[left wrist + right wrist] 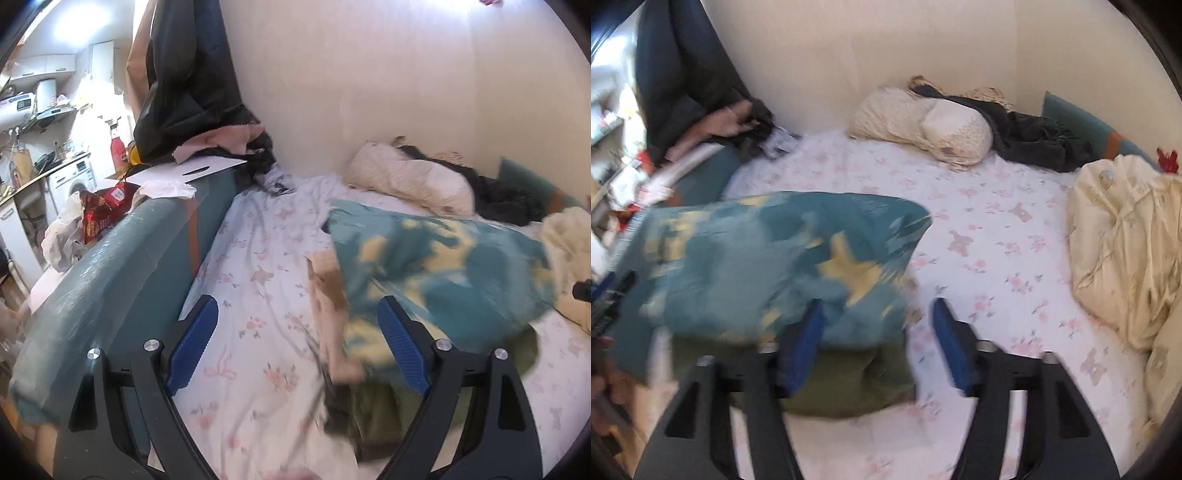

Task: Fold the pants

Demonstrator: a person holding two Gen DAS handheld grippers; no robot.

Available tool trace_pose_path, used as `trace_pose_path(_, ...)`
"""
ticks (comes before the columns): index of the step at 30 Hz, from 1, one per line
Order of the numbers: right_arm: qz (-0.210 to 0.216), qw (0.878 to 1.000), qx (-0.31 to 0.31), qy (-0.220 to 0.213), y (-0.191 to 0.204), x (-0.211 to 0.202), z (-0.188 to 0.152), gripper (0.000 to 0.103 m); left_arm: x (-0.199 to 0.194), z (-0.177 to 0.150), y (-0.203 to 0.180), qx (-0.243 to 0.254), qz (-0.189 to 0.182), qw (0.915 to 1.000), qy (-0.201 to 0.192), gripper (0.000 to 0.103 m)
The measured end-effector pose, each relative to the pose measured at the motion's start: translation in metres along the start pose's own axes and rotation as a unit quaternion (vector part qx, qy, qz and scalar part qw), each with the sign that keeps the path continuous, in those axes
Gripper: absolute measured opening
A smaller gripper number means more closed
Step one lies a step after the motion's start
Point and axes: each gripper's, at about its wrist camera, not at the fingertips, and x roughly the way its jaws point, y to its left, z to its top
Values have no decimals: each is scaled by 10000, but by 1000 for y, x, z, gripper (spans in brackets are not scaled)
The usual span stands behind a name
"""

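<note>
The teal pants with pale yellow star prints [443, 258] lie in a blurred heap on the floral bed sheet [258, 258], over an olive green cloth [373, 406]. My left gripper [299, 354] is open and empty, with the pants' edge between its blue fingers [195, 343]. In the right wrist view the pants [768, 258] fill the left half, blurred by motion, above the olive cloth [849, 384]. My right gripper [879, 343] is open, and its left finger [801, 350] is against the pants' fabric.
A white pillow [923, 122] and dark clothes [1034, 140] lie at the wall. A cream duvet [1126, 240] is bunched at the right. A teal bed frame [110, 266] with clutter and a red snack bag [99, 214] runs along the left.
</note>
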Motion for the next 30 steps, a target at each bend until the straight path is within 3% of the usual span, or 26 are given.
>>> trace_pose_path(4, 318, 9991, 177, -202, 5, -56, -48, 90, -65, -32, -2, 10, -485, 9988, 16, 86)
trace_pose_path(8, 402, 9981, 166, -431, 18, -111, -98, 94, -126, -68, -9, 121, -723, 9973, 49, 95)
trace_pose_path(12, 247, 9978, -41, -621, 42, -168, -140, 99, -180, -90, -11, -1, -862, 9962, 114, 97)
trace_pose_path(13, 224, 9974, -66, -688, 46, -179, -147, 99, -195, -94, -9, -78, -917, 9957, 115, 102)
trace_pose_path(18, 44, 9949, -95, -1001, 69, -243, -195, 103, -273, -123, -2, -209, -1200, 9925, 20, 103)
trace_pose_path(21, 27, 9934, -194, -1131, 85, -278, -228, 103, -318, -142, 3, -76, -1149, 9933, -89, 103)
trace_pose_path(25, -66, 9910, -318, -1296, 100, -313, -264, 103, -368, -164, 21, -250, -1053, 9940, -147, 103)
trace_pose_path(30, -242, 9911, -353, -1260, 108, -331, -308, 103, -407, -202, 37, -384, -838, 9955, -235, 103)
